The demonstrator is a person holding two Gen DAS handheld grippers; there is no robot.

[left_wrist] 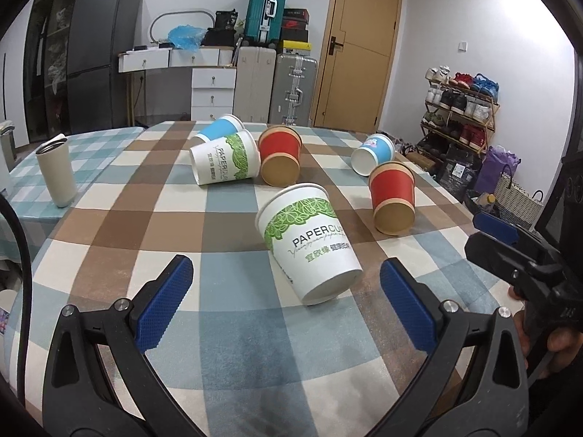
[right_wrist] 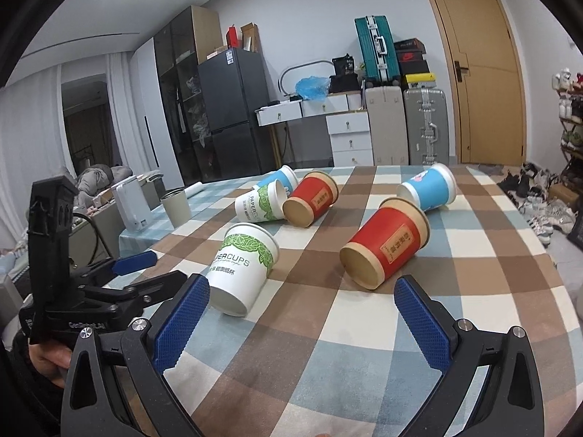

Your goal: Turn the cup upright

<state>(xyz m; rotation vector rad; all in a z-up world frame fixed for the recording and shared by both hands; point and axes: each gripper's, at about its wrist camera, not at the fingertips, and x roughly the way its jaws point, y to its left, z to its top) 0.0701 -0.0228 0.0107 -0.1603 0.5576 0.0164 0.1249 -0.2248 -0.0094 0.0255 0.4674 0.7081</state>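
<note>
Six paper cups lie tipped on the checked desk [left_wrist: 109,225]. From the left wrist, the left tool [left_wrist: 286,293] gapes wide, the nearest white cup [left_wrist: 308,242] at 12 o'clock, seemingly untouched. From the right wrist, the right tool [right_wrist: 300,307] spreads wide, the red cup [right_wrist: 386,245] at 1 o'clock.

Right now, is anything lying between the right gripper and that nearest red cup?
No. In the right wrist view, only bare checked tablecloth lies between the open right gripper and the red cup.

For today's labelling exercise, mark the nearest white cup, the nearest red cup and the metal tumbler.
nearest white cup [left_wrist: 309,244], left wrist view, printed side wall
nearest red cup [right_wrist: 390,245], right wrist view, red side wall
metal tumbler [left_wrist: 56,173], left wrist view, body
</note>
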